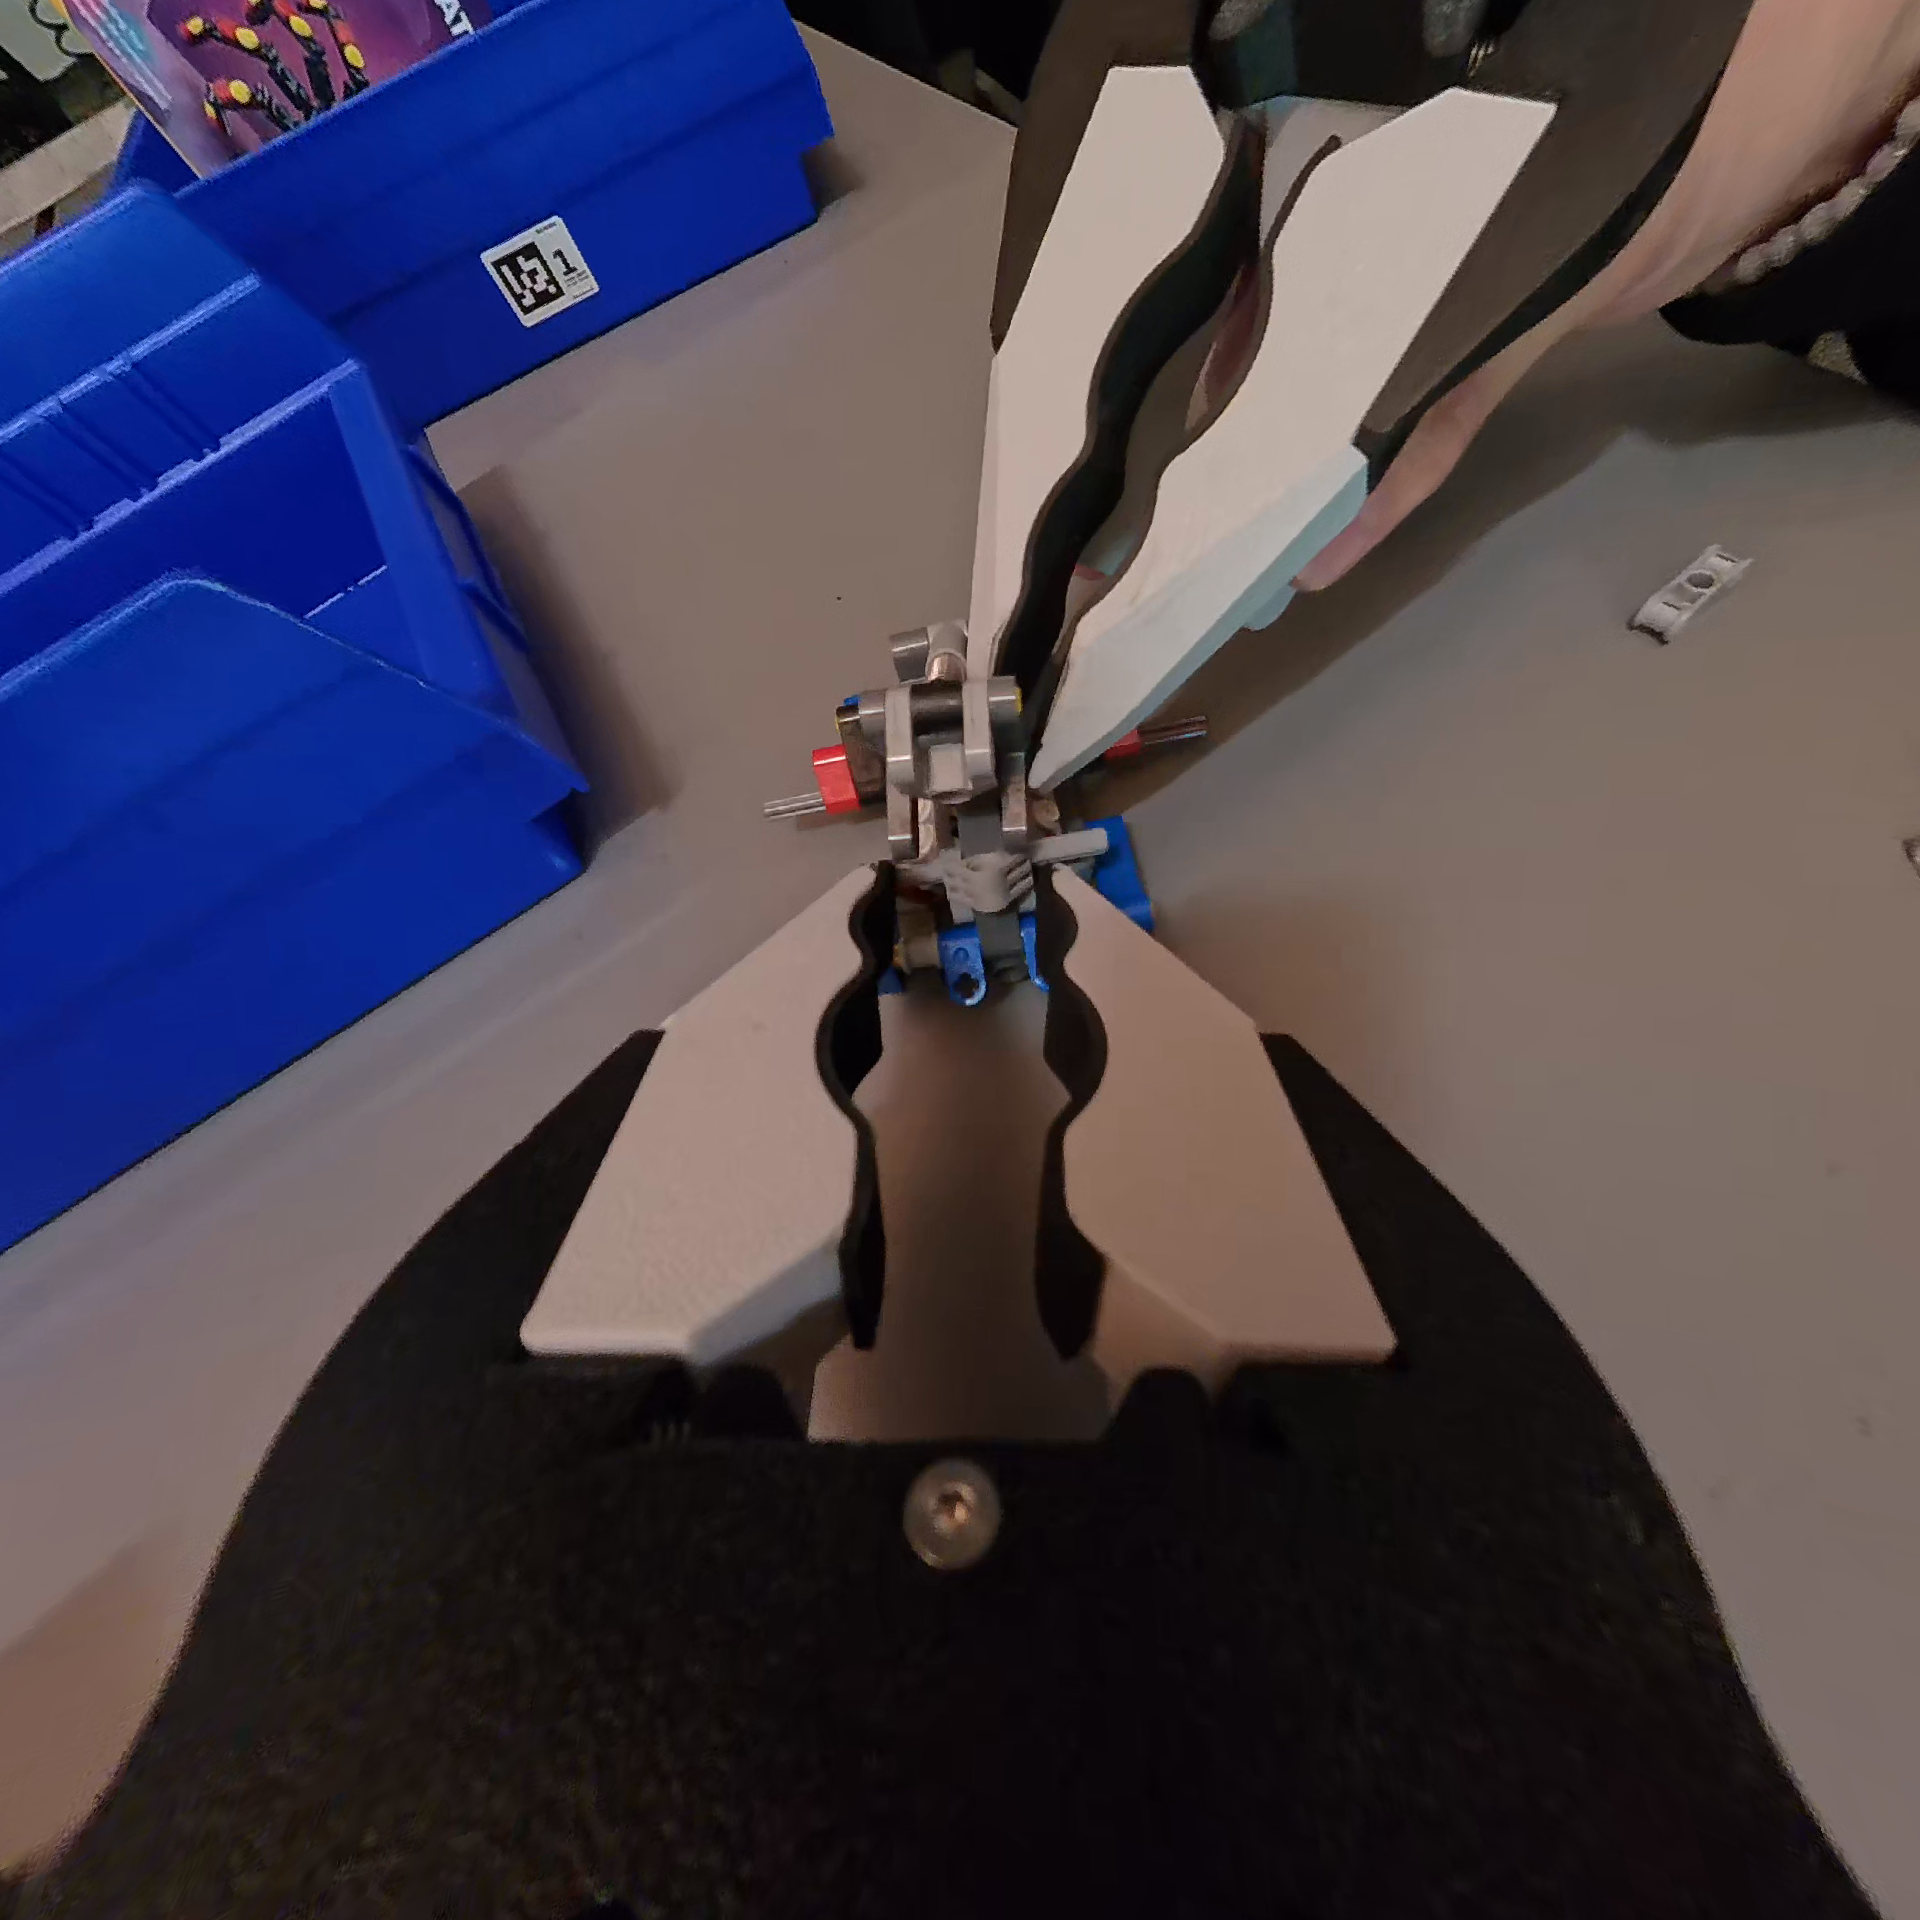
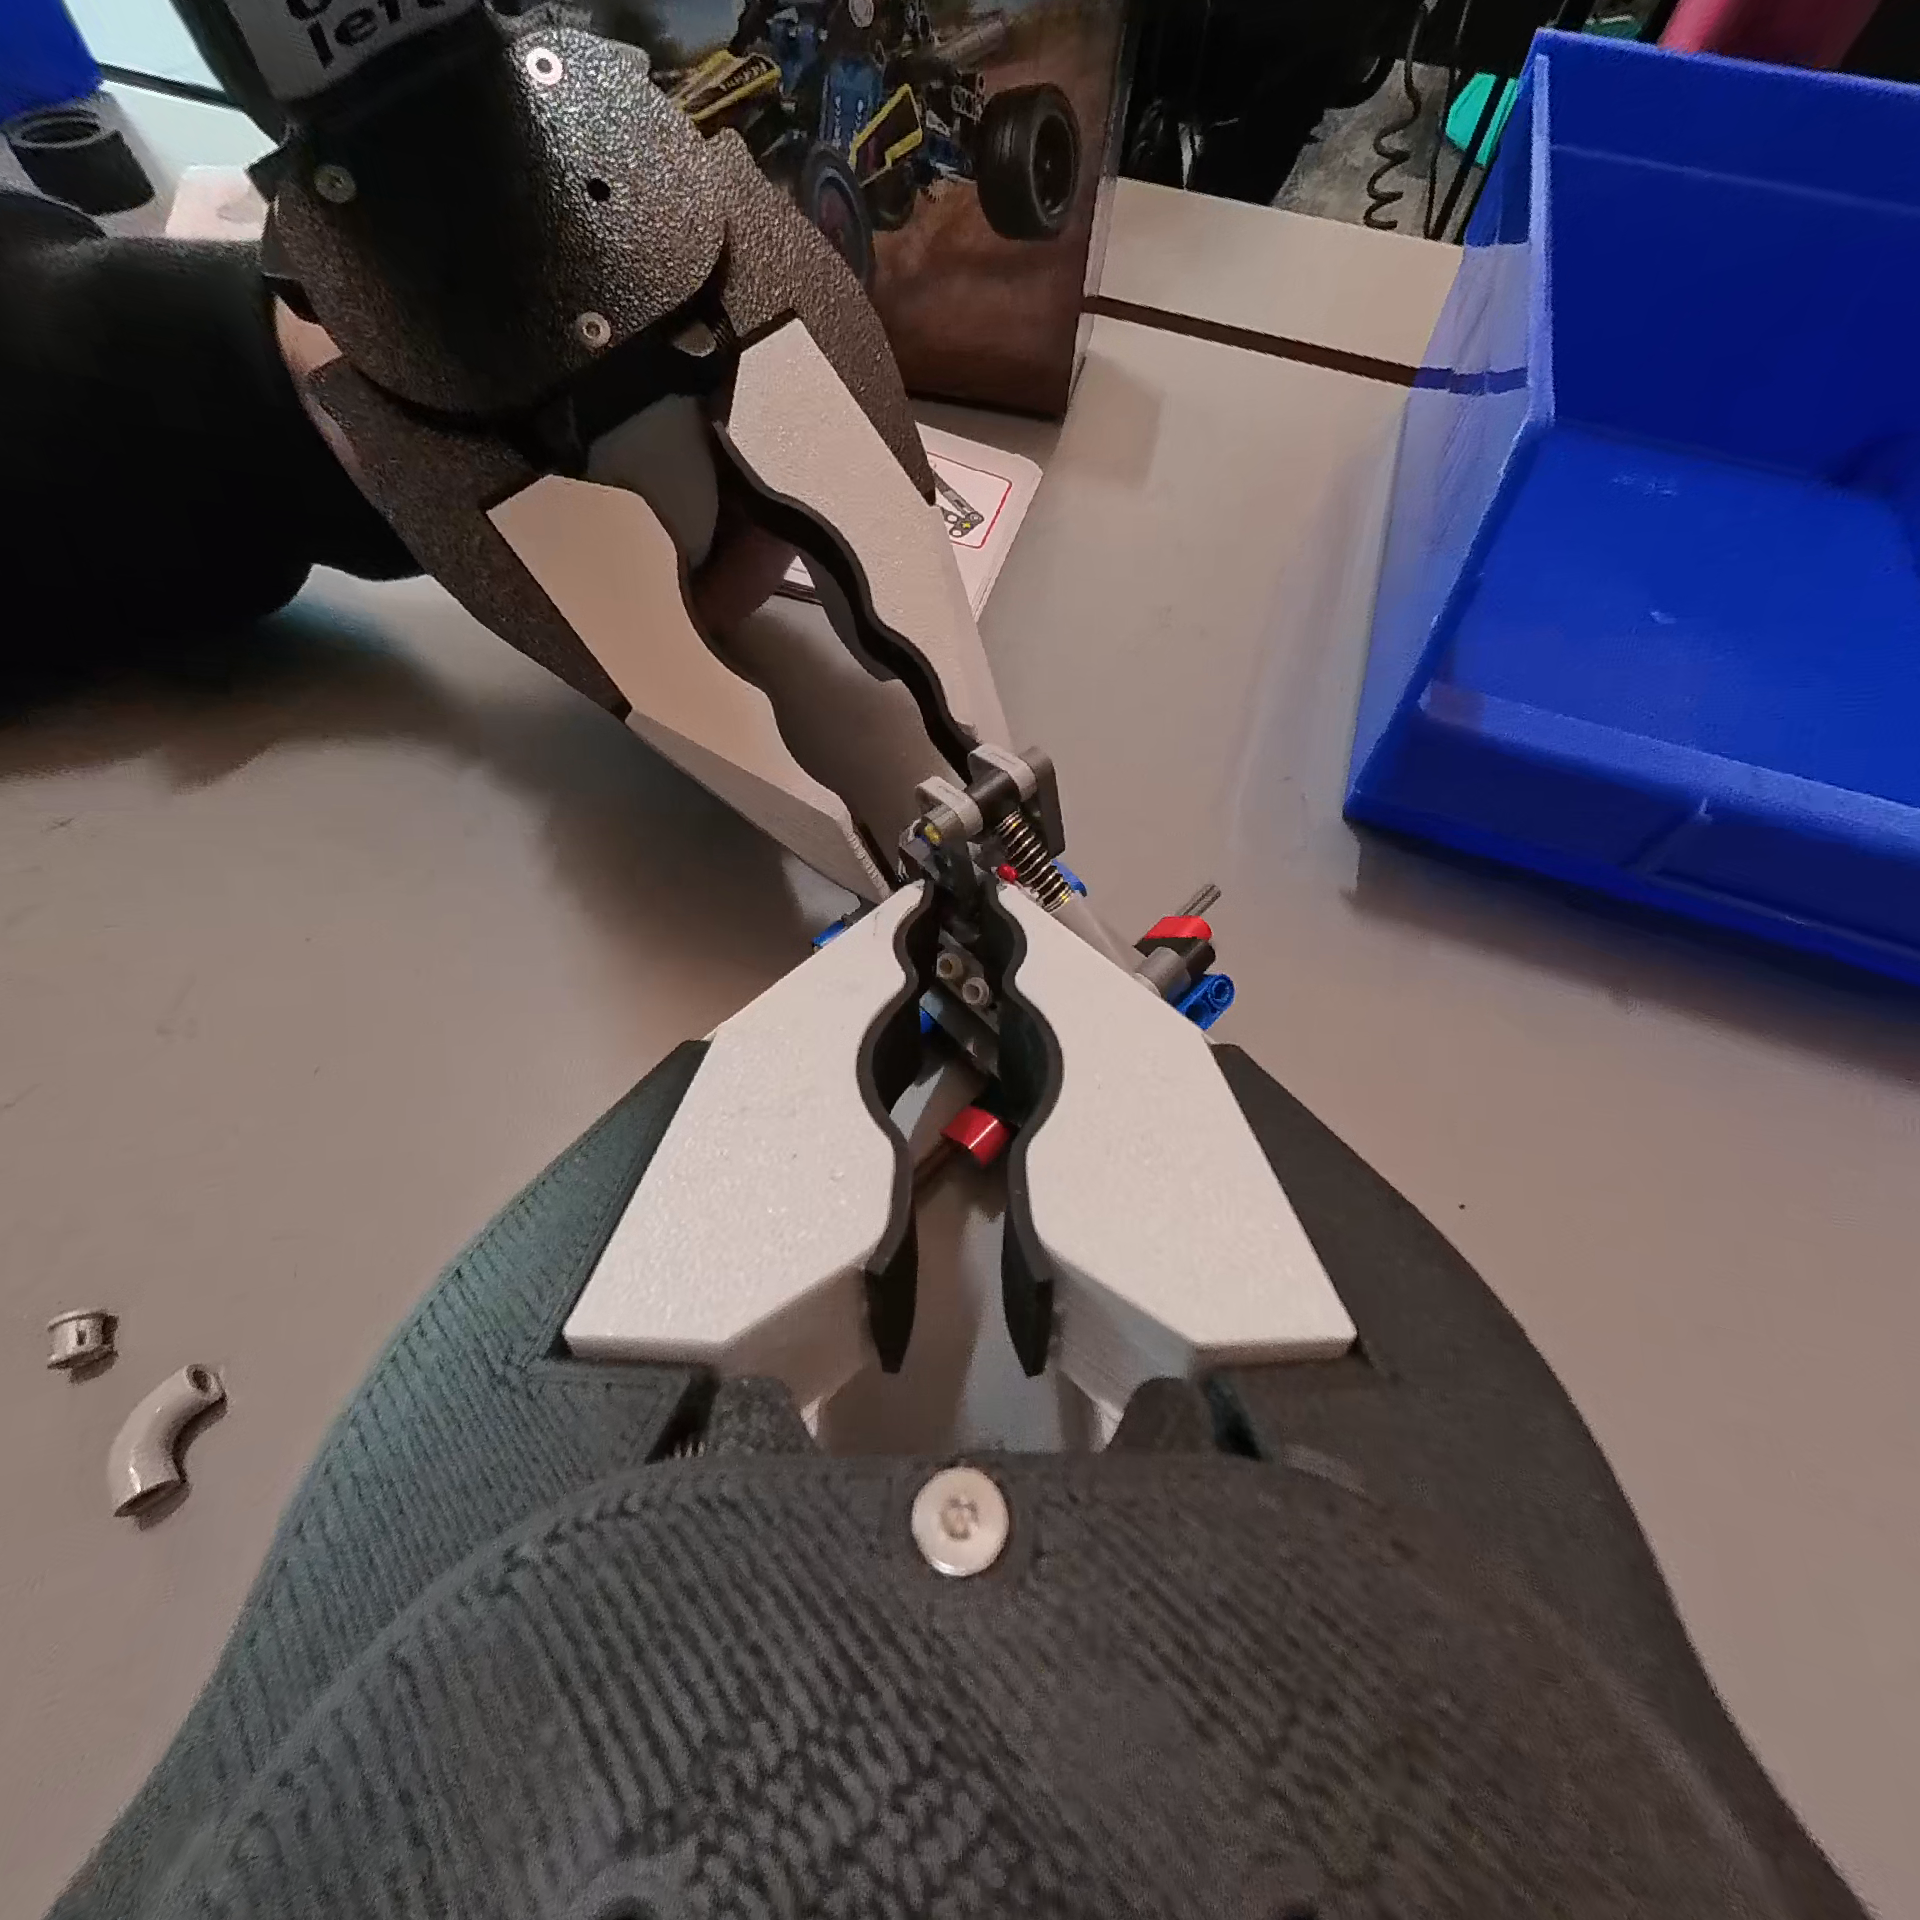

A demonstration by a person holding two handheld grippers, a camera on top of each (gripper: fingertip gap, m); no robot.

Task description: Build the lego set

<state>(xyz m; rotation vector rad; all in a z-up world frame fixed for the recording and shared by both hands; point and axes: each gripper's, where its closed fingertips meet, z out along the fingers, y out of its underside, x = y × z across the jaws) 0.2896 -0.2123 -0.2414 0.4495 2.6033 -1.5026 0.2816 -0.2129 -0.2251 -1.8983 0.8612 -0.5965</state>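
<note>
Left wrist view: we see the left gripper (image 1: 961,883) with its fingers closed narrowly on the near end of a grey, blue and red brick assembly (image 1: 951,769) standing on the grey table (image 1: 1455,1039). Opposite it, the right gripper (image 2: 961,904) pinches the assembly's dark upright beam. Blue bins (image 1: 260,727) stand beside; small grey parts (image 2: 161,1439) lie apart.

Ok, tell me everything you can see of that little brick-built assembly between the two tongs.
The brick-built assembly is a small plastic build of grey beams, blue connectors low down, red bushes on thin axles sticking out both sides, and a coiled metal spring near its top. It stands on the grey table. The left tongs straddle its lower part; the right tongs pinch a dark beam in it.
</note>
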